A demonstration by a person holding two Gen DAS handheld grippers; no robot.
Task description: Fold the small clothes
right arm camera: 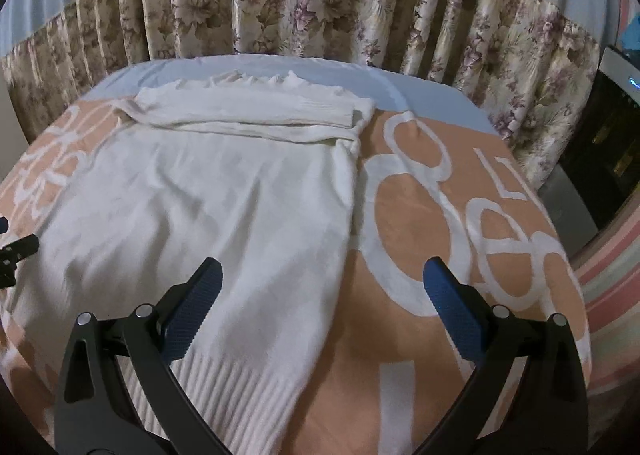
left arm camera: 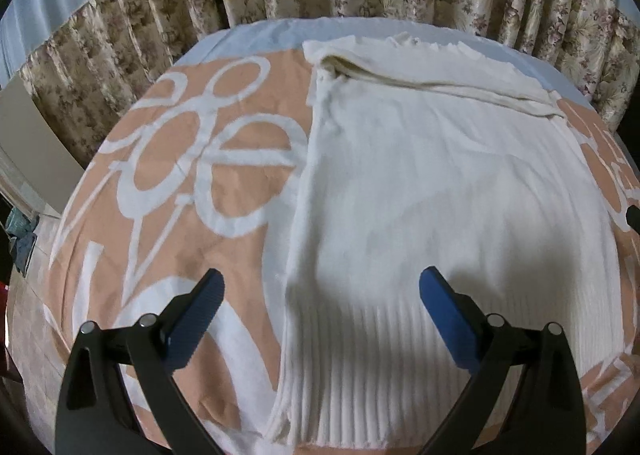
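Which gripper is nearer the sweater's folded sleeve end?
Right. The right gripper faces the white knit sweater's folded sleeve end on its side; the left gripper is at the opposite hem corner.
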